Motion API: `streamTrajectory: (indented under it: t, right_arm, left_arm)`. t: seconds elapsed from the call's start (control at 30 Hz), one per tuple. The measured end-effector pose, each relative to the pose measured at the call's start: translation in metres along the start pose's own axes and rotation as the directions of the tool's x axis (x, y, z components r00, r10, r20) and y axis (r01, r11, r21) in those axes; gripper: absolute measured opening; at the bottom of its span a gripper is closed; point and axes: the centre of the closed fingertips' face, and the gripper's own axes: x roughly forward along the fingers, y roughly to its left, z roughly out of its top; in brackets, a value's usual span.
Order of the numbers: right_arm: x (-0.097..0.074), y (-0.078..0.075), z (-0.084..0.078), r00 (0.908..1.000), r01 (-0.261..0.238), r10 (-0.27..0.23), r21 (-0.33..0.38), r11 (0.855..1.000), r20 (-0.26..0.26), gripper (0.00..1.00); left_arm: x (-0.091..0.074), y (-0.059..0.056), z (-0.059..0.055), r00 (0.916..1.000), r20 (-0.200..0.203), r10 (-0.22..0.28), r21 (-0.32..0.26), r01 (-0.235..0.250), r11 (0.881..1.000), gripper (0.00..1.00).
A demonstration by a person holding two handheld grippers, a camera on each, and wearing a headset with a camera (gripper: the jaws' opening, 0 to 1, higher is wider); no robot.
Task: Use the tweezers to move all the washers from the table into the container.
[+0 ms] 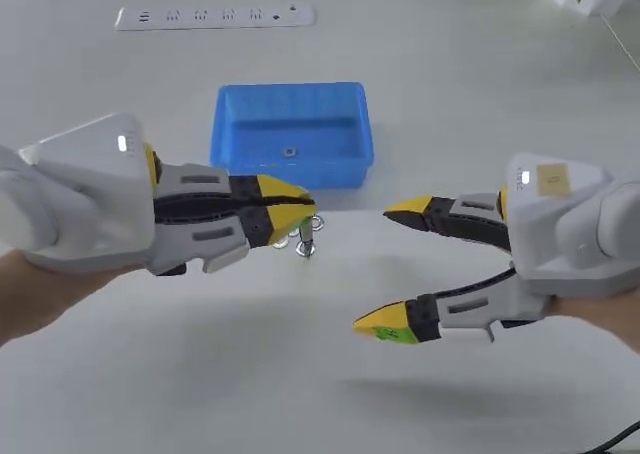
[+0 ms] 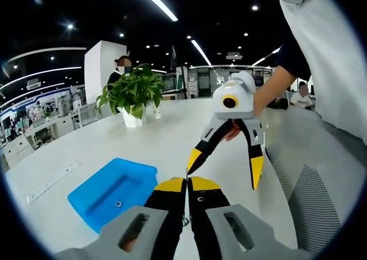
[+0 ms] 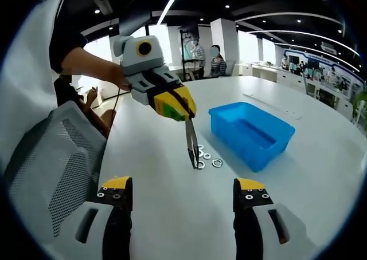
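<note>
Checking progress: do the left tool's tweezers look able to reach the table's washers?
Likely yes: the tweezers' tips sit right at the washers, nothing between; the right tool is well aside.

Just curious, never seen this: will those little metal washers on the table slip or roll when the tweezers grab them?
Probably fiddly. The washers lie flat on the smooth table, so they'd likely slide when nudged rather than roll. They look thin, shiny metal, likely stiff and light, and may slip from the tweezers pinched in the left gripper.
</note>
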Motion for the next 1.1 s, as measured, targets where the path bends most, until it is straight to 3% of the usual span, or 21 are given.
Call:
streamTrajectory:
  t: [0.23,0.37,0.57,0.67,0.73,0.8,0.97,1.1]
  right_arm:
    - [0.008,0.008,0.006,0.9994,-0.031,0.031,0.009,0.999,0.016,0.71]
    - [0.015,0.006,0.015,0.9986,-0.044,0.044,0.001,0.999,0.031,0.70]
    - [0.035,-0.001,0.027,0.9960,-0.085,0.086,-0.053,0.995,0.024,0.66]
    - [0.045,-0.001,0.031,0.9926,-0.121,0.121,-0.073,0.990,0.008,0.59]
    - [0.050,0.006,0.031,0.9828,-0.185,0.184,-0.055,0.981,-0.008,0.50]
    - [0.056,0.002,0.029,0.9838,-0.179,0.177,-0.100,0.979,-0.030,0.41]
    - [0.064,0.001,0.017,0.9718,-0.222,0.208,-0.125,0.967,-0.110,0.31]
    - [0.064,-0.004,0.022,0.9764,-0.207,0.198,-0.108,0.972,-0.086,0.25]
  left_arm:
    - [-0.003,0.001,-0.001,0.9990,-0.024,-0.038,0.006,0.038,0.999,0.05]
    - [0.000,-0.005,0.001,0.9971,-0.033,-0.069,0.004,0.070,0.998,0.05]
    - [0.007,0.000,0.003,0.9967,-0.040,-0.071,-0.011,0.070,0.997,0.05]
    - [0.008,-0.001,0.003,0.9950,-0.050,-0.086,-0.008,0.085,0.996,0.05]
    - [0.008,-0.003,0.003,0.9938,-0.057,-0.095,-0.002,0.096,0.995,0.05]
    - [0.007,-0.004,0.002,0.9926,-0.057,-0.107,-0.001,0.107,0.994,0.05]
    - [0.005,-0.004,0.001,0.9923,-0.063,-0.106,-0.011,0.106,0.994,0.05]
    - [0.004,-0.004,0.001,0.9918,-0.066,-0.109,-0.013,0.109,0.994,0.05]
